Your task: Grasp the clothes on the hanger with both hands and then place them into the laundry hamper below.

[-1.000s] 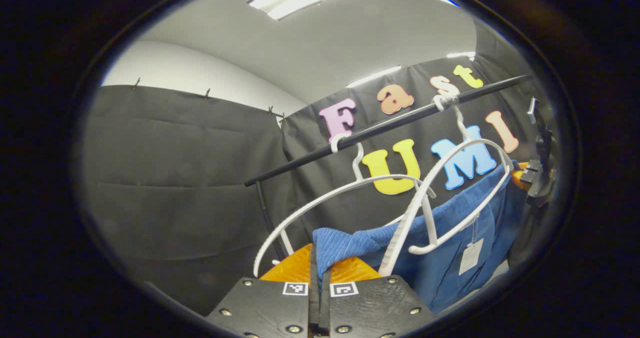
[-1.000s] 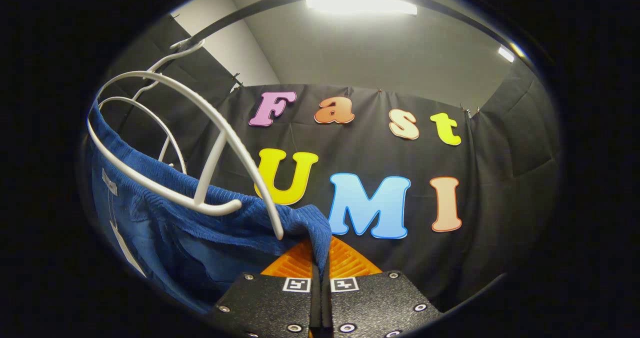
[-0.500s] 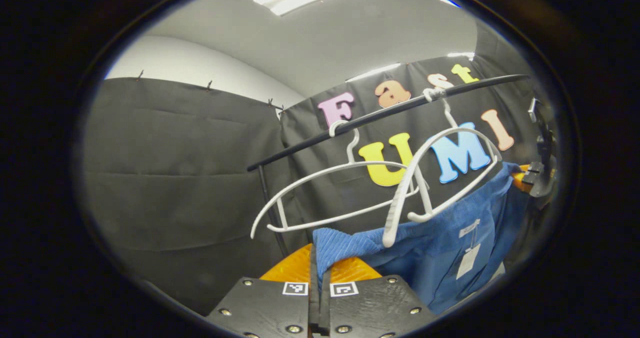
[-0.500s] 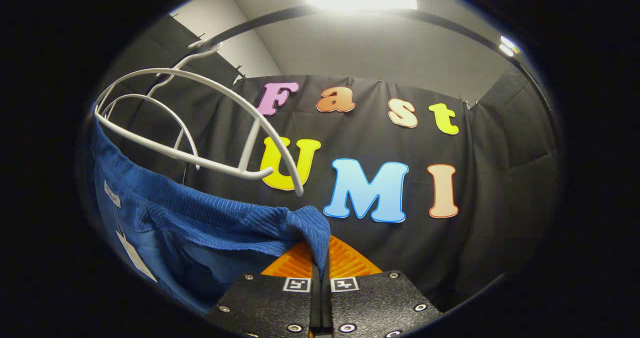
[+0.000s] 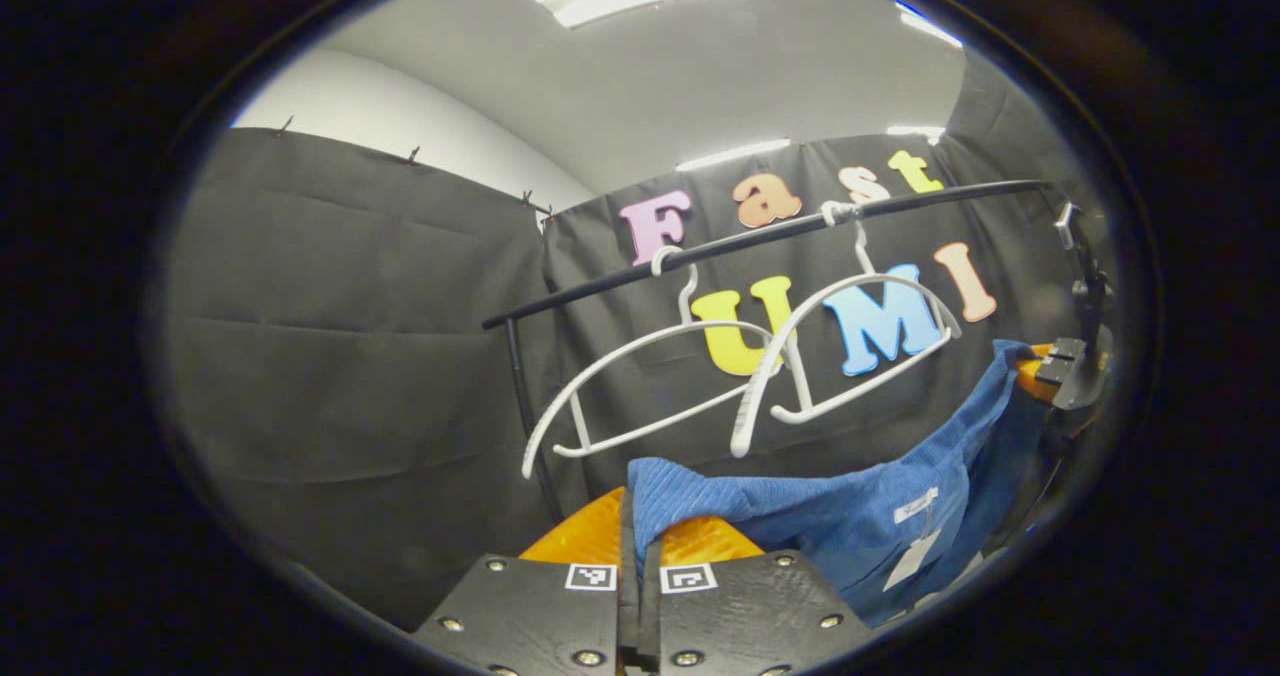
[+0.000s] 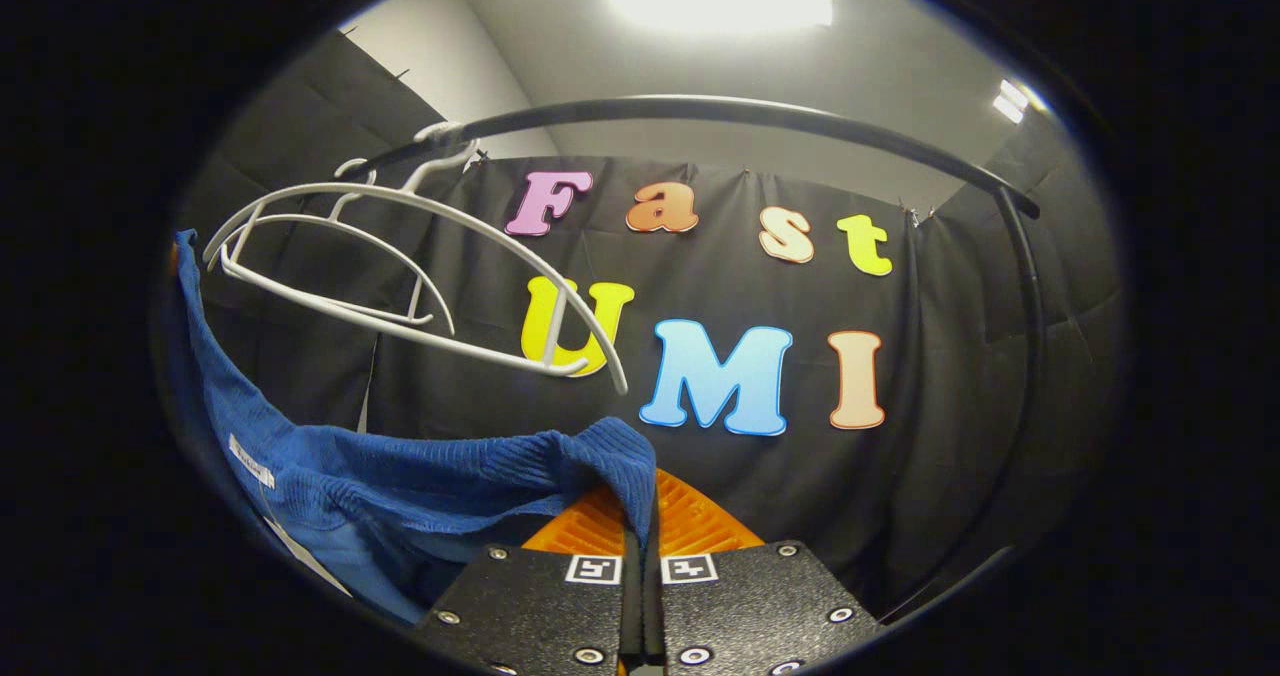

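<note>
A blue ribbed garment (image 5: 850,506) with a white tag (image 5: 908,561) stretches between both grippers, below and clear of the hangers. My left gripper (image 5: 637,541) is shut on one corner of its waistband. My right gripper (image 6: 640,516) is shut on the other corner of the garment (image 6: 420,476). In the left gripper view the right gripper (image 5: 1050,371) shows at the far right, holding the cloth's other end. Two white hangers (image 5: 850,341) hang bare on the black rail (image 5: 760,236); in the right gripper view the hangers (image 6: 400,266) are at upper left.
The black rail (image 6: 760,116) curves overhead and runs down a post (image 6: 1030,336) on the right. Another rail post (image 5: 525,406) stands just left of the hangers. Black cloth walls close in behind and on both sides.
The garment has come off the hanger and dropped below it with both grippers. The hangers and rail now sit higher and farther off in both views.
</note>
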Available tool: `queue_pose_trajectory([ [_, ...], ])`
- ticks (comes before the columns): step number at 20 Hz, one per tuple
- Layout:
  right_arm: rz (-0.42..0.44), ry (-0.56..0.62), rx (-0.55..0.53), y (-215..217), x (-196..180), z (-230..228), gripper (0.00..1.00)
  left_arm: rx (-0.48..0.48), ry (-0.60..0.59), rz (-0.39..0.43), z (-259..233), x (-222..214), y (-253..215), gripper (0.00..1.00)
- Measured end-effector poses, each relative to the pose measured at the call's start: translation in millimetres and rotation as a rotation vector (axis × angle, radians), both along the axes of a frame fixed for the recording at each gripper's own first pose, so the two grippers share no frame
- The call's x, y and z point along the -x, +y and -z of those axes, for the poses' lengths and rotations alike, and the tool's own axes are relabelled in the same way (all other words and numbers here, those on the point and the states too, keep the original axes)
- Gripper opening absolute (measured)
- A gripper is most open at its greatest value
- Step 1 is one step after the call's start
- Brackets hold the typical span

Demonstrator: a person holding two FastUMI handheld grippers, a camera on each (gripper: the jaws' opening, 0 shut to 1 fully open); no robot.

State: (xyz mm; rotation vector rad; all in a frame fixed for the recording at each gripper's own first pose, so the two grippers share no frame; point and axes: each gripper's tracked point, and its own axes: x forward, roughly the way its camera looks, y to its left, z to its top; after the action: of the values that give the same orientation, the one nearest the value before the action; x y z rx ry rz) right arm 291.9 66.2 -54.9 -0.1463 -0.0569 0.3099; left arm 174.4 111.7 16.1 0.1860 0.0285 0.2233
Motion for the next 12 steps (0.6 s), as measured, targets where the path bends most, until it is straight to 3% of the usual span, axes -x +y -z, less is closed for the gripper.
queue_pose_trajectory([
  [5,0.002,-0.022,-0.052,3,62,-31,0.0,0.017,-0.031,0.082,-21,34,-14,0.0],
  [12,-0.014,-0.015,-0.065,15,120,-41,0.0,0.082,-0.058,0.184,-31,57,-38,0.0],
])
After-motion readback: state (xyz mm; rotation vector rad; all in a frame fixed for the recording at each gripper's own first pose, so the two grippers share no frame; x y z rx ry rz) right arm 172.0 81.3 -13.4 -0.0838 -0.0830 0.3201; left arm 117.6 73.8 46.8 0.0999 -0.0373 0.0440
